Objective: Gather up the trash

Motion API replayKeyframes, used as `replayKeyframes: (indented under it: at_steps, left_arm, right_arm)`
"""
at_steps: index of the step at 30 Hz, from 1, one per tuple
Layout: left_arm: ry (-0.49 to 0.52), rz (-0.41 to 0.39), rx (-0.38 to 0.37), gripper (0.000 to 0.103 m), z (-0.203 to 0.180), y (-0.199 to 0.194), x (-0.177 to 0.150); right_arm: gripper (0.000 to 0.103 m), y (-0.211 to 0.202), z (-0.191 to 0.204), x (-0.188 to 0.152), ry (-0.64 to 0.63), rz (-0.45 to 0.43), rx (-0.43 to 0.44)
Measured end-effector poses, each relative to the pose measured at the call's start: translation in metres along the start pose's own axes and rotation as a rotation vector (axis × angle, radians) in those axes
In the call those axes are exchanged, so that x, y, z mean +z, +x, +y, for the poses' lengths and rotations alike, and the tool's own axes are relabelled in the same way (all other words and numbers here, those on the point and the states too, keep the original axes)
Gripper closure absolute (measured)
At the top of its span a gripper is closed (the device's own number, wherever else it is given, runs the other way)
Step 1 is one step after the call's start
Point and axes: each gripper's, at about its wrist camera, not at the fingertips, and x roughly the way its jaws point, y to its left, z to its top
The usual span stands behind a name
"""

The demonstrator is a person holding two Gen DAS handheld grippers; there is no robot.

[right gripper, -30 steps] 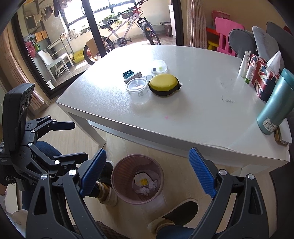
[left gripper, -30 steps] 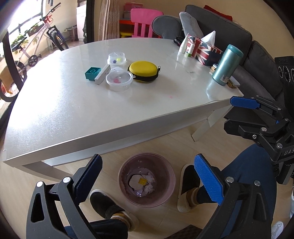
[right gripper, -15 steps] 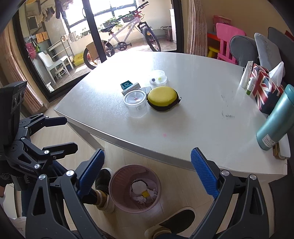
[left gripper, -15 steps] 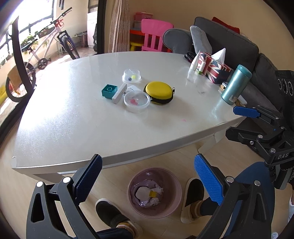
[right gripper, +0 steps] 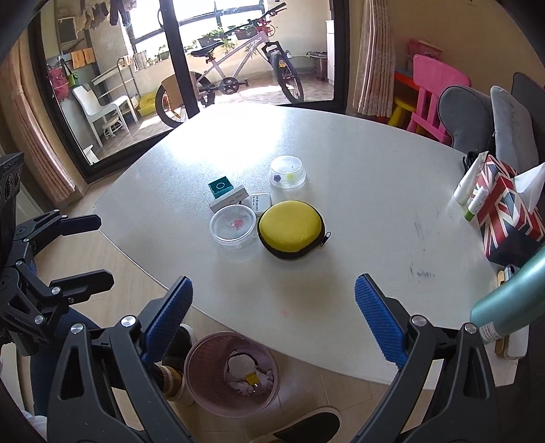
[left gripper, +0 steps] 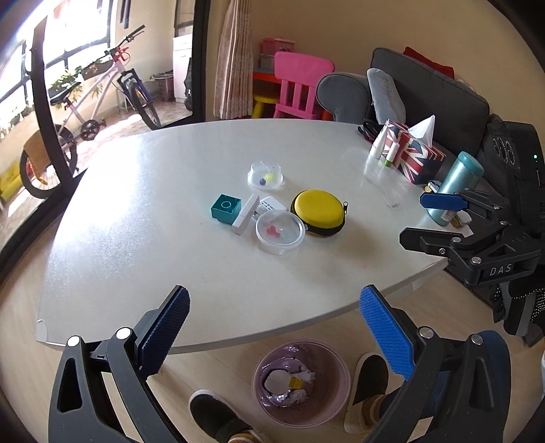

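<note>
A home living room is being shown: a dark grey fabric sofa [left gripper: 432,85], a pink plastic child's chair [left gripper: 299,85] and a white bicycle [right gripper: 235,64] are standing beyond the open tongs.

You are working in bright daylight that pours in through the window [right gripper: 218,20] behind the bicycle [right gripper: 235,64]. It throws a washed-out glare patch on the bench [right gripper: 245,136], on the side nearest that window, and the same patch shows in your left view. The window itself is blown out to white. Both views are sharp at the centre, yet straight lines bow strongly toward the edges, and the corners fall to black.
</note>
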Motion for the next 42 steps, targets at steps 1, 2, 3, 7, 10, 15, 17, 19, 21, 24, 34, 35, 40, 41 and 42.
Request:
replayKeyframes:
  at_steps: [1,2,3,7,10,15,17,19,21,24,34,35,40,41,42]
  left_arm:
    - [0.002,0.000,0.004,0.007,0.001,0.001,0.002]
    - [0.003,-0.001,0.007,0.007,0.002,0.002,0.005]
    - [0.001,0.000,0.006,0.007,0.004,0.002,0.006]
    - [0.005,0.003,0.011,0.007,0.007,0.007,0.013]
    - [0.003,0.006,0.007,0.007,0.010,0.010,0.017]
    - [0.008,0.012,0.006,0.007,0.012,0.015,0.023]
    - [0.008,0.015,0.008,0.007,0.013,0.018,0.024]
    - [0.007,0.019,0.007,0.007,0.014,0.020,0.026]
    - [0.005,0.021,0.007,0.007,0.015,0.022,0.027]
    - [0.001,0.026,0.005,0.007,0.017,0.024,0.027]
    - [-0.006,0.047,0.005,0.007,0.020,0.035,0.027]
    - [-0.005,0.050,0.006,0.007,0.020,0.036,0.027]
    - [-0.001,0.057,0.000,0.007,0.017,0.041,0.027]
    - [-0.001,0.058,-0.002,0.007,0.017,0.042,0.027]
    - [-0.002,0.058,-0.004,0.007,0.016,0.043,0.028]
  right_arm:
    - [0.008,0.004,0.000,0.003,-0.009,0.006,0.000]
    - [0.008,0.008,-0.001,0.006,-0.019,0.014,0.003]
    - [0.008,0.013,-0.002,0.009,-0.027,0.023,0.004]
    - [0.008,0.030,-0.002,0.019,-0.063,0.064,0.005]
    - [0.008,0.045,-0.003,0.025,-0.092,0.098,0.010]
    - [0.008,0.070,-0.004,0.031,-0.129,0.151,0.006]
    - [0.008,0.081,-0.006,0.034,-0.144,0.172,0.013]
    - [0.008,0.091,-0.007,0.037,-0.157,0.196,0.019]
    - [0.008,0.100,-0.007,0.039,-0.166,0.212,0.026]
    - [0.008,0.111,-0.008,0.042,-0.189,0.233,0.027]
    - [0.009,0.136,-0.008,0.051,-0.237,0.264,0.059]
    - [0.010,0.137,-0.008,0.052,-0.239,0.262,0.059]
    - [0.024,0.136,-0.013,0.051,-0.228,0.256,0.057]
    - [0.025,0.135,-0.013,0.051,-0.227,0.253,0.057]
    - [0.025,0.133,-0.013,0.050,-0.227,0.247,0.053]
